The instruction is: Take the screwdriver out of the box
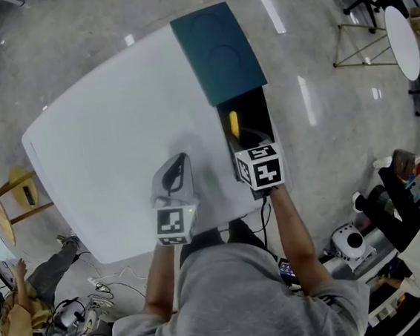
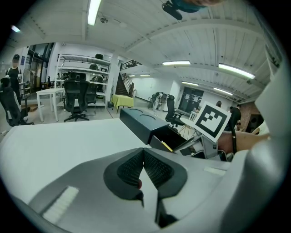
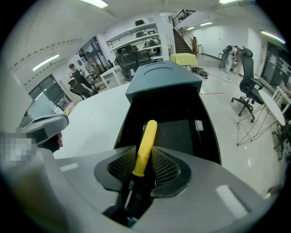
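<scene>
The right tool (image 3: 143, 167) squeezes the yellow handle of the screwdriver (image 3: 146, 141), which lies down inside the open box (image 3: 163, 86). The grip looks low on the handle, so I think the screwdriver could tip, slip out, or bump the box wall on the way up. The left tool (image 2: 144, 169) is closed on nothing, over the desk (image 2: 59, 141). I count one screwdriver, one box, two tools, one desk.

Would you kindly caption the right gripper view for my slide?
Right gripper clamped on the yellow-handled screwdriver in the open box.
</scene>
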`<state>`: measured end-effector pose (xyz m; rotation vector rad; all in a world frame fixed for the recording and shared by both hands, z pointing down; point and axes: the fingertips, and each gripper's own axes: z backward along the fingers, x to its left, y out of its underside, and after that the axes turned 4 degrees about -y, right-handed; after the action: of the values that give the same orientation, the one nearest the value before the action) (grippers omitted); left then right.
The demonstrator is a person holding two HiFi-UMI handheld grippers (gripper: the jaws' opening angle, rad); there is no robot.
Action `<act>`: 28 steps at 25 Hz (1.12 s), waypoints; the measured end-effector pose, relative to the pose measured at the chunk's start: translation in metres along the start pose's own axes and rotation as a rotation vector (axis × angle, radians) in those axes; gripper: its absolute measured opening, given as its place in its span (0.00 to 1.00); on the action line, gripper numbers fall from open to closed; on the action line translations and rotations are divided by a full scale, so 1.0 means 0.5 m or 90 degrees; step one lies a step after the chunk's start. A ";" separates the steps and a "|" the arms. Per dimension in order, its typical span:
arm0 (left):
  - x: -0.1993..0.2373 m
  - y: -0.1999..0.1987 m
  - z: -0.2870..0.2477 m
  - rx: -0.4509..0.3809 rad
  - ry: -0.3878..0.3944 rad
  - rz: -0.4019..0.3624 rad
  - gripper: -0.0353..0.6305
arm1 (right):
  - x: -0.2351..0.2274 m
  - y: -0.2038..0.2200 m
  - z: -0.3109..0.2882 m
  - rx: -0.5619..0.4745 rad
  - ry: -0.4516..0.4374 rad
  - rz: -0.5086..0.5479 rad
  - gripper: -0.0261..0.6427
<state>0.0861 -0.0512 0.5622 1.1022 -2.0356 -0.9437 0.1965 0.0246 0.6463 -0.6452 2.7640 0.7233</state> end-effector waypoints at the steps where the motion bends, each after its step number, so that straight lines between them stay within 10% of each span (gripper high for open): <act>1: 0.001 -0.001 0.001 0.000 0.000 0.000 0.07 | 0.000 0.000 0.000 0.000 0.000 0.000 0.21; 28: 0.037 0.009 0.027 -0.009 -0.016 0.002 0.07 | 0.001 0.001 0.000 -0.007 0.022 -0.007 0.16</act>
<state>0.0654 -0.0617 0.5619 1.0841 -2.0474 -0.9721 0.1957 0.0247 0.6464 -0.6808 2.7869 0.7321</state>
